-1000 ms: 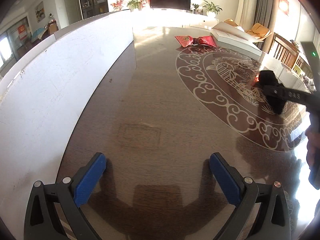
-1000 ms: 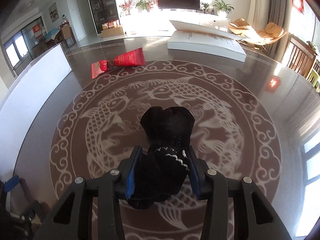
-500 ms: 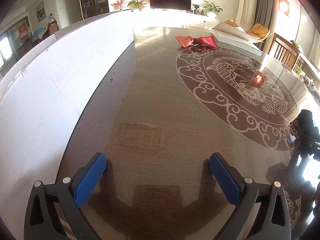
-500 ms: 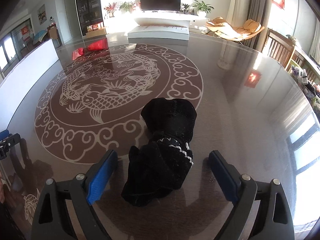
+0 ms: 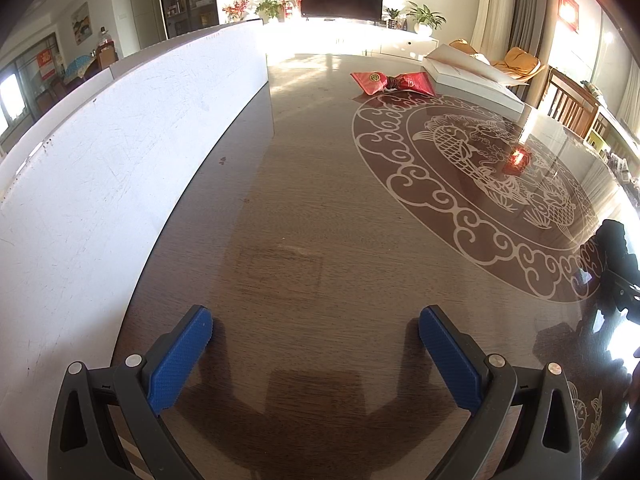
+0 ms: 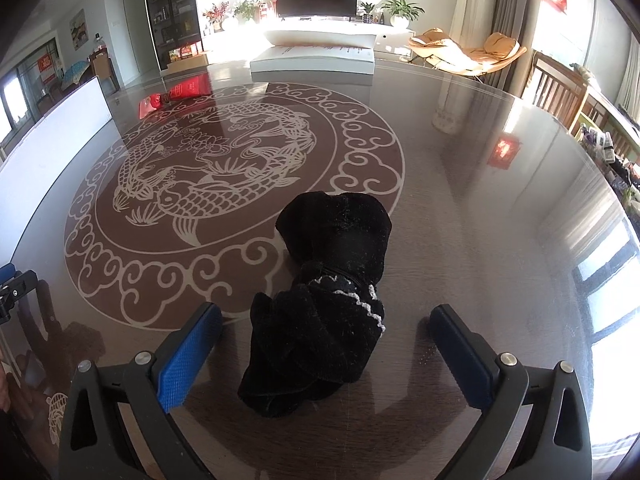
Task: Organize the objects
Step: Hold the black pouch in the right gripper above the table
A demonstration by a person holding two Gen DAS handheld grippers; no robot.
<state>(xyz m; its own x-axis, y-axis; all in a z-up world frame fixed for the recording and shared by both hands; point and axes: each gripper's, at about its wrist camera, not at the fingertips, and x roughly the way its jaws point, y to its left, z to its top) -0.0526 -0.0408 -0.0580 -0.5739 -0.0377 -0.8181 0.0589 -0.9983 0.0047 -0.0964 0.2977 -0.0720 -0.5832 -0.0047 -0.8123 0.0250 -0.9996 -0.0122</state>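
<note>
A black velvet pouch [image 6: 332,296] with a white trim cord lies on the glossy dark table [image 6: 480,240], at the near edge of the round fish pattern. My right gripper [image 6: 326,344] is open, its blue pads on either side of the pouch and apart from it. The pouch also shows at the far right of the left wrist view [image 5: 614,244]. My left gripper [image 5: 312,344] is open and empty over bare table. A red bow-shaped packet [image 5: 394,82] lies at the far side; it also shows in the right wrist view [image 6: 176,94].
A long white board [image 5: 120,168] stands along the table's left side. A white flat box [image 5: 472,80] lies at the far edge, also in the right wrist view [image 6: 316,60]. Wooden chairs [image 6: 560,92] stand to the right.
My right gripper carried the pouch from the pattern's middle toward the near right, set it down and opened. The left gripper has not moved.
</note>
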